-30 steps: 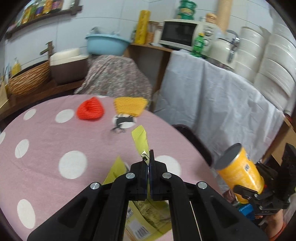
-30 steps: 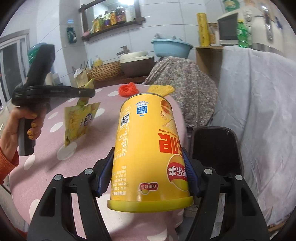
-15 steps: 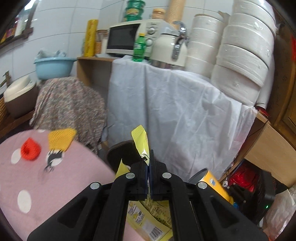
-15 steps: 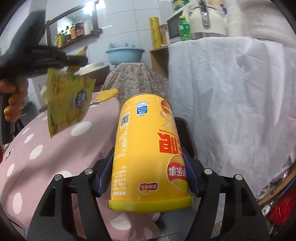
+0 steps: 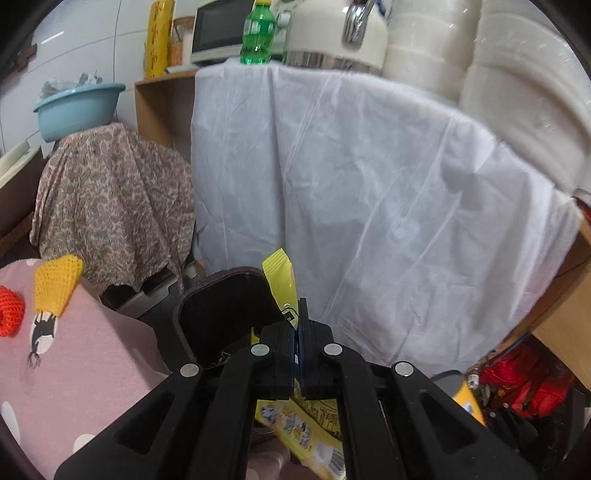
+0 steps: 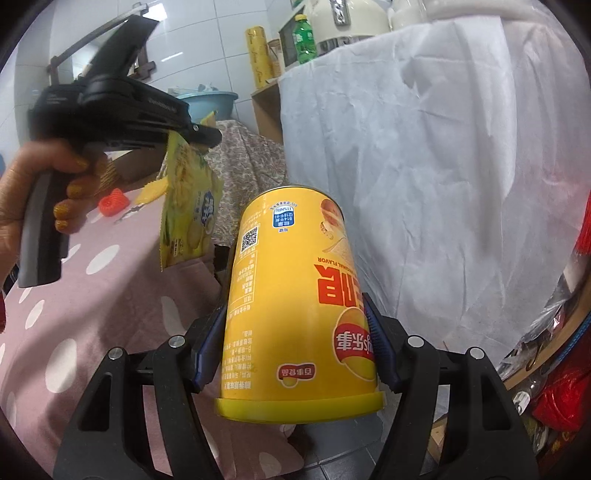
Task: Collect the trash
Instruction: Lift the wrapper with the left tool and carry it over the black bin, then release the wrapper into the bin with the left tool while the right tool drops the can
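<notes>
The bin [image 5: 221,310] stands between the desk [image 5: 92,362] on the left and the draped cabinet [image 5: 369,221] behind; a bottle [image 5: 257,33] stands on the cabinet.

White-tiled wall [image 5: 96,40], white-draped counter [image 5: 369,192]

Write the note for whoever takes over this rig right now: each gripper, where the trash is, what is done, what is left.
Left gripper: shut on the yellow snack bag, held in the air by the table edge, above the dark bin.
Right gripper: fingers clamped on the yellow chip can, lid end toward the camera, off the pink dotted table.
Done: both pieces picked up.
Left: drop both into the bin; nothing released yet. The red and yellow knitted pieces remain on the table.
</notes>
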{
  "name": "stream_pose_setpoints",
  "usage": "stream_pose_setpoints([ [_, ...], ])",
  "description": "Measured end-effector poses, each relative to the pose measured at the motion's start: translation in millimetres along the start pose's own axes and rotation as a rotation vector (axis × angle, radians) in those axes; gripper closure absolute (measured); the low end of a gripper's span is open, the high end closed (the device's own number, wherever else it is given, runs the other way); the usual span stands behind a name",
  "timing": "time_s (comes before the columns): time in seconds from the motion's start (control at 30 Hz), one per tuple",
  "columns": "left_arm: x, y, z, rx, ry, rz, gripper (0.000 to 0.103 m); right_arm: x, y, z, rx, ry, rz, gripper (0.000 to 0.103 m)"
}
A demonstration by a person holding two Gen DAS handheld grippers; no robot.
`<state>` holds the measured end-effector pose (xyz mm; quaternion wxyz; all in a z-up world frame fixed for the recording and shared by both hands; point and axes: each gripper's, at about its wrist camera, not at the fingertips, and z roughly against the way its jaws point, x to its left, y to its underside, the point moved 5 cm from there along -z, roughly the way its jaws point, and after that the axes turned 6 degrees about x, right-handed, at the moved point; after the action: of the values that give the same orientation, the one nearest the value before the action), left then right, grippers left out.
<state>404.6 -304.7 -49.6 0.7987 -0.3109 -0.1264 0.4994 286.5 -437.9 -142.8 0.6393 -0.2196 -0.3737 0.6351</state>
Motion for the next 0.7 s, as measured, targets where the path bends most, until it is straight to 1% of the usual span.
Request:
stream_pose_setpoints([
  [0.2,5,3,-55,0.078,-0.062,0.001,0.101,-10,5,-19,0.029,0.002,-0.014,0.036],
  [0.43,17,1,-95,0.146,-0.12,-0.013,0.101,-15,8,-37,0.051,-0.01,-0.032,0.036],
  [0.5,22,1,-103,0.163,-0.12,0.005,0.101,-15,7,-42,0.057,-0.013,-0.033,0.036],
  [0.57,25,2,-109,0.19,-0.126,0.013,0.098,-15,8,-46,0.061,-0.015,-0.032,0.036],
  [0.6,27,2,-111,0.195,-0.134,0.013,0.094,-15,7,-49,0.064,-0.016,-0.03,0.036],
  [0.67,29,2,-111,0.198,-0.143,0.011,0.072,-14,7,-52,0.066,-0.019,-0.026,0.036],
  [0.7,29,1,-110,0.185,-0.145,0.01,0.051,-14,7,-53,0.068,-0.021,-0.024,0.036],
])
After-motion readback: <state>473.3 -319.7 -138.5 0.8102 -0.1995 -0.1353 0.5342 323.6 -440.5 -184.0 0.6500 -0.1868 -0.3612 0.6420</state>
